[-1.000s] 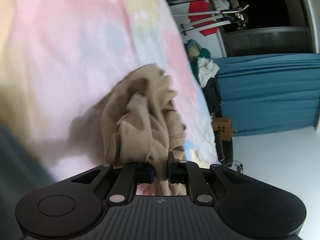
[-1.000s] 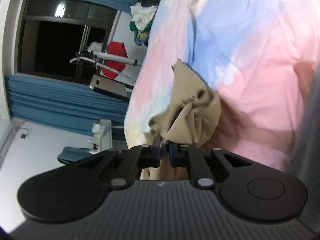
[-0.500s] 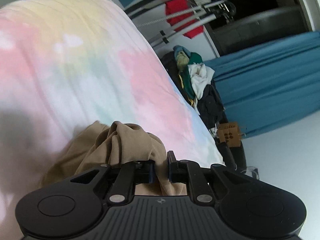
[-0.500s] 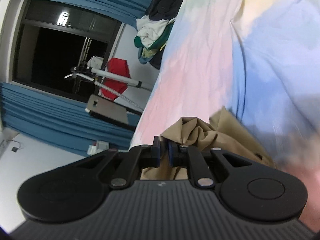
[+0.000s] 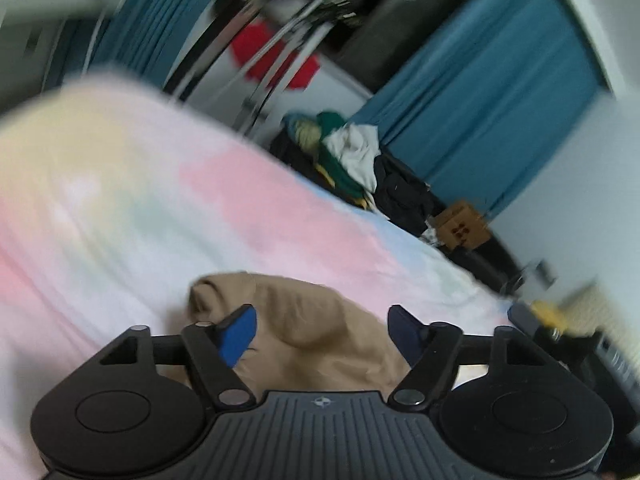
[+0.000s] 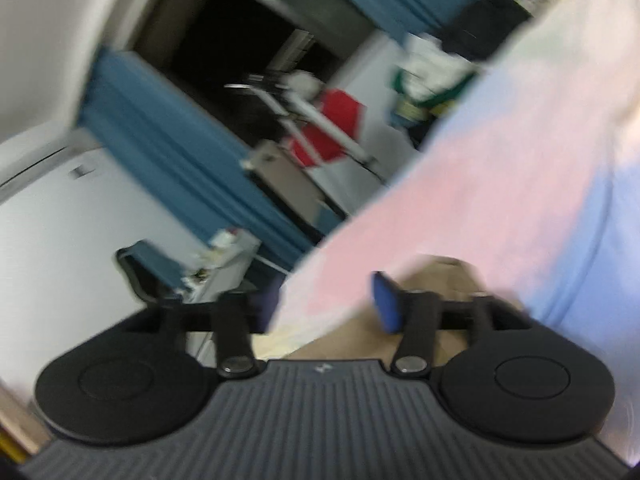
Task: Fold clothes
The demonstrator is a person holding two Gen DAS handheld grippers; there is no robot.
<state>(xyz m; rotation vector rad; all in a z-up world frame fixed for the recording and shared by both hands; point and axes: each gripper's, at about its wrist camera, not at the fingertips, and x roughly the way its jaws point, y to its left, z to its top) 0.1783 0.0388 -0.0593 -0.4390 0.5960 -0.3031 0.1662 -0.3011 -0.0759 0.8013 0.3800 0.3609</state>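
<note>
Both the left gripper point(image 5: 322, 330) and the right gripper point(image 6: 324, 300) hang with fingers spread apart, released, above the tan garment point(image 5: 316, 328) lying crumpled on the pastel bedsheet point(image 5: 160, 208).

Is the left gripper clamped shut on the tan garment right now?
No, the left gripper stands wide open, its blue pads spread apart above the tan garment lying on the pastel bedsheet.
</note>
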